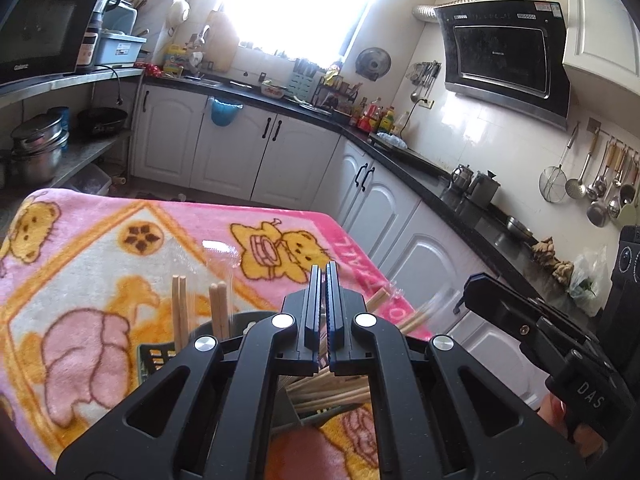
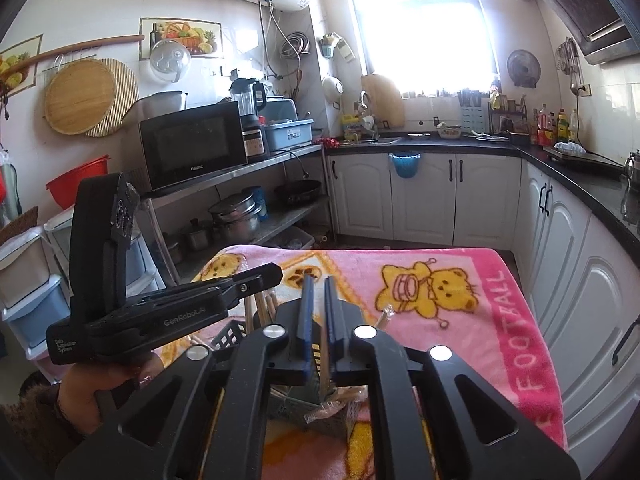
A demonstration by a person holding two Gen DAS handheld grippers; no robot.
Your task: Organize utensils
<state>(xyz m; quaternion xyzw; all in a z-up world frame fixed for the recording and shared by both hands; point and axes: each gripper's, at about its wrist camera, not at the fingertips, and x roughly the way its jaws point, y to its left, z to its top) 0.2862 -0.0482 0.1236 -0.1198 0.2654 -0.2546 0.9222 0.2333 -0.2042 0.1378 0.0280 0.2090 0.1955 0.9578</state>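
Note:
A dark slotted basket [image 1: 154, 358] stands on the pink cartoon blanket [image 1: 100, 264], just under both grippers. Wooden chopsticks [image 1: 219, 308] stand upright in it, and more lie slanted below my fingers [image 1: 332, 394], some in clear wrap. My left gripper [image 1: 324, 280] is shut with nothing between its pads, above the basket. My right gripper [image 2: 319, 292] hovers over the basket [image 2: 230, 336] with a narrow gap between its jaws. One chopstick [image 2: 325, 354] rises in that gap, against the right pad only. A hand [image 2: 100, 384] holds the left gripper [image 2: 276, 274] close beside it.
The blanket-covered table ends at its far edge [image 2: 400, 250] and right edge [image 2: 536, 360]. White cabinets [image 2: 424, 196] under a black counter run along the back and right. A steel shelf with a microwave [image 2: 192, 146] and pots [image 2: 236, 216] stands at the left.

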